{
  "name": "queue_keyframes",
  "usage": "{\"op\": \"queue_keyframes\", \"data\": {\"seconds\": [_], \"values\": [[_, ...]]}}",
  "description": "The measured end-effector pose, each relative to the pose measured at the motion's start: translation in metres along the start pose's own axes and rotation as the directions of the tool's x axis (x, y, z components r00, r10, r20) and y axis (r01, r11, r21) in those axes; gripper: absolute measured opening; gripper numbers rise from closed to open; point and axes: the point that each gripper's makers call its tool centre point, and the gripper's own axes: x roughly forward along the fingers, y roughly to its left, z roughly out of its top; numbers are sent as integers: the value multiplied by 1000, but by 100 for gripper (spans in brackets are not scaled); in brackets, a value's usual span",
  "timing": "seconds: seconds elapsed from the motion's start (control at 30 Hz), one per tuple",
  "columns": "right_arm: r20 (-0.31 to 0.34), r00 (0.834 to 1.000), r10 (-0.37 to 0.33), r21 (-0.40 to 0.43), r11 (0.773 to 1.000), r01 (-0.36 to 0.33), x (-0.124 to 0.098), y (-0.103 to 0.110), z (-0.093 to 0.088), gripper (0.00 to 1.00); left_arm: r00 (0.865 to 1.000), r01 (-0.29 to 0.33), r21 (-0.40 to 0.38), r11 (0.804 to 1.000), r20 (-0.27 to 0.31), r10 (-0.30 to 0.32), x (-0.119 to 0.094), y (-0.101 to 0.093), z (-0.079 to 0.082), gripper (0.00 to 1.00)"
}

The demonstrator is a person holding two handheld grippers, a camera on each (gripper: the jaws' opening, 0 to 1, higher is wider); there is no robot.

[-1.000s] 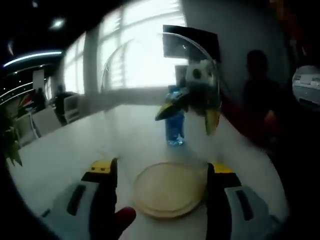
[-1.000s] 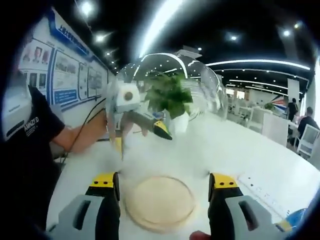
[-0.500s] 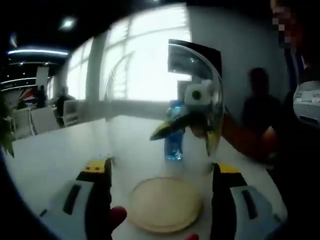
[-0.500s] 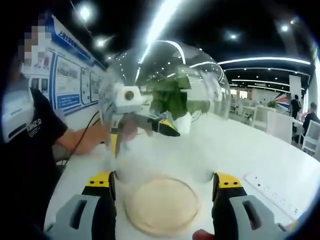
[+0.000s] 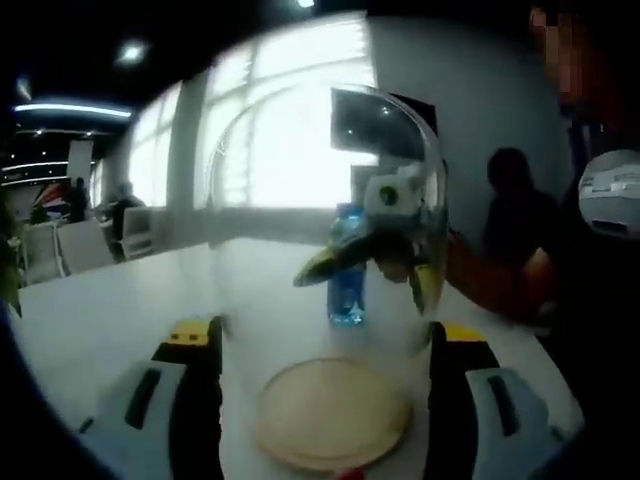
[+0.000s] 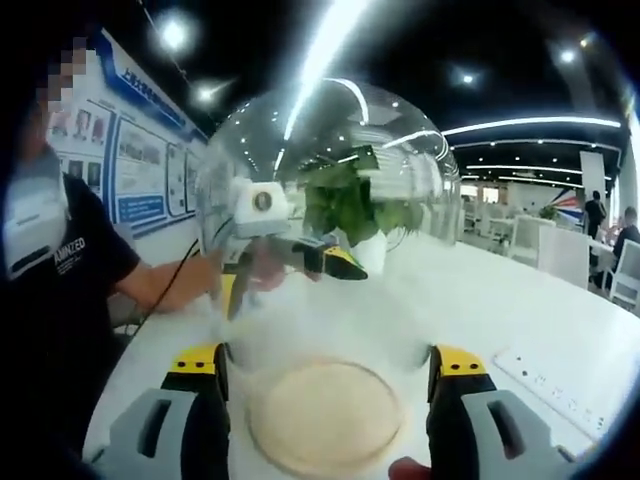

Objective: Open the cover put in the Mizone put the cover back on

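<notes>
A clear glass dome cover (image 5: 320,200) hangs a little above its round wooden base (image 5: 330,415) on the white table. My left gripper (image 5: 325,335) has its jaws spread wide against the dome's two sides, shut on it. My right gripper (image 5: 370,275) shows through the glass on the far side, its yellow tips spread around the dome. In the right gripper view the same cover (image 6: 330,180) sits between the jaws of the right gripper (image 6: 327,360) over the base (image 6: 325,415), with the left gripper (image 6: 285,280) opposite. A blue Mizone bottle (image 5: 347,290) stands upright beyond the dome.
A person in a dark shirt (image 6: 50,300) stands close at the table's side, and another person (image 5: 515,210) is farther back. A potted plant (image 6: 350,200) stands behind the dome. A white power strip (image 6: 560,385) lies to the right. Chairs (image 5: 60,250) stand further off.
Both views have drawn a little closer to the dome, which now stands more upright and fills more of the right gripper view. The bottle and the base have stayed where they were.
</notes>
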Motion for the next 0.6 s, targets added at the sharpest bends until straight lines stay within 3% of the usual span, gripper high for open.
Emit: {"op": "queue_keyframes", "data": {"seconds": [0.6], "values": [[20,1000,18,-8,1000,-18,2,-1,1,76,999,8,-4,1000,32,-8,0,-1,1,73]]}}
